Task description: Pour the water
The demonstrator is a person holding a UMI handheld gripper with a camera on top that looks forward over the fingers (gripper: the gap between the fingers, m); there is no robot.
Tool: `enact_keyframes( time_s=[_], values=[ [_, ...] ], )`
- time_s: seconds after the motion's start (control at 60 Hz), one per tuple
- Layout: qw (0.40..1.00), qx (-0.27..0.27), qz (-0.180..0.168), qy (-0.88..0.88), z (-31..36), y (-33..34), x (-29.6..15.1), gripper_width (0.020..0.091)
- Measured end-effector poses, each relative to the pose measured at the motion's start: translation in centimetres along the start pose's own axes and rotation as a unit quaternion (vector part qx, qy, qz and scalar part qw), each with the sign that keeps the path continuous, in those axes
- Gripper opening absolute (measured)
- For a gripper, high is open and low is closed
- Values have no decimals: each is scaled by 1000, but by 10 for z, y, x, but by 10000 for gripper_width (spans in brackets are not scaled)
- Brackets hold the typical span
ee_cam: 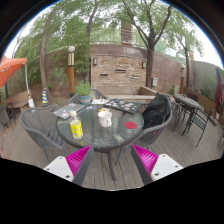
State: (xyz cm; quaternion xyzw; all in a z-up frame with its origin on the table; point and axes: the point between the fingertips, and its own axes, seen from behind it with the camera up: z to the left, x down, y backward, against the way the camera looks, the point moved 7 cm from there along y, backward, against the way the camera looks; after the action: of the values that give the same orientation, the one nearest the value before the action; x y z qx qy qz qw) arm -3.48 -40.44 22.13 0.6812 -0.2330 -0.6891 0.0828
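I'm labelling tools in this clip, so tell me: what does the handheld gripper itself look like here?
Only the tips of the handheld two-finger gripper show. Each finger is a pale grey-white, blocky piece bearing a bright magenta pad with a ridged surface on its inner face. No cables, markings, hand or sleeve show.

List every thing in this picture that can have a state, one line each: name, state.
Gripper: jaws open, holding nothing, short of the table.
White cup: upright on the round table, untouched.
Yellow bottle: upright on the table.
Red bowl: resting on the table.
Grey chair: unoccupied, beside the table.
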Motion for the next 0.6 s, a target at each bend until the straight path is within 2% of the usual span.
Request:
enact_keyframes(
  time_s=[0.133, 0.233, 0.35, 0.483, 0.6],
  values=[
    [1000, 26, -4, -15, -20, 1, 6, 852],
    [999, 35, -6, -14, 34, -6, 0, 853],
    [998, 30, -52, -7, 88, -18, -6, 853],
    [997, 4, -68, -38, 136, -66, 13, 850],
    [995, -15, -95, -33, 171, -129, 21, 852]
  ],
)
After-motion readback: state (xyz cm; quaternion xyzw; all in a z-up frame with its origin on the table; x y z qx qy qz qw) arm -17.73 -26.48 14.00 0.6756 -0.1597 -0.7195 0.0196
